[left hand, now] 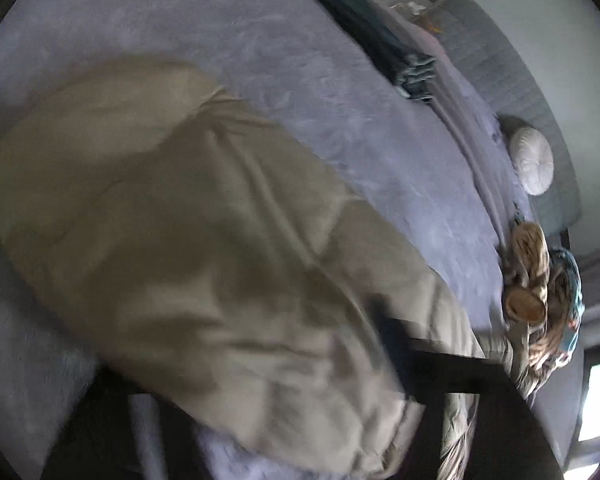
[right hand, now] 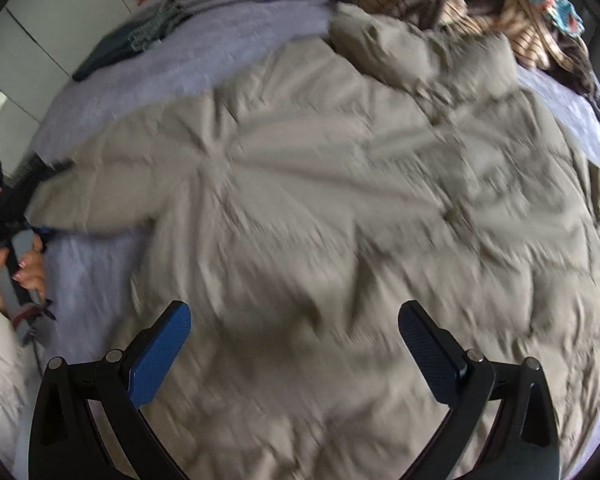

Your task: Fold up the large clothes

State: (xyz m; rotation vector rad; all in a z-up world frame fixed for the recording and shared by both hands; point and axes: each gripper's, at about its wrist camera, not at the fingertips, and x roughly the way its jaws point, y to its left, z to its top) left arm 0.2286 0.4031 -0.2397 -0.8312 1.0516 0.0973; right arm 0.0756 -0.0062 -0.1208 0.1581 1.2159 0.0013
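A large beige quilted puffer coat [right hand: 340, 208] lies spread on a lavender bedspread [right hand: 180, 56]. My right gripper [right hand: 294, 320] hovers over the coat's near part, its blue-padded jaws wide open and empty. In the left wrist view a beige sleeve or flap of the coat [left hand: 188, 240] fills the frame and drapes over my left gripper [left hand: 400, 364]; only blurred black finger parts show, with fabric over them. In the right wrist view the left gripper's body [right hand: 16, 264] shows in the person's hand at the coat's left edge.
Folded dark clothes [left hand: 364, 28] lie at the bedspread's [left hand: 220, 40] far side. A pile of patterned clothes [right hand: 480, 8] sits beyond the coat and also shows in the left wrist view [left hand: 540, 292]. A round white cushion [left hand: 534, 160] rests on a grey headboard.
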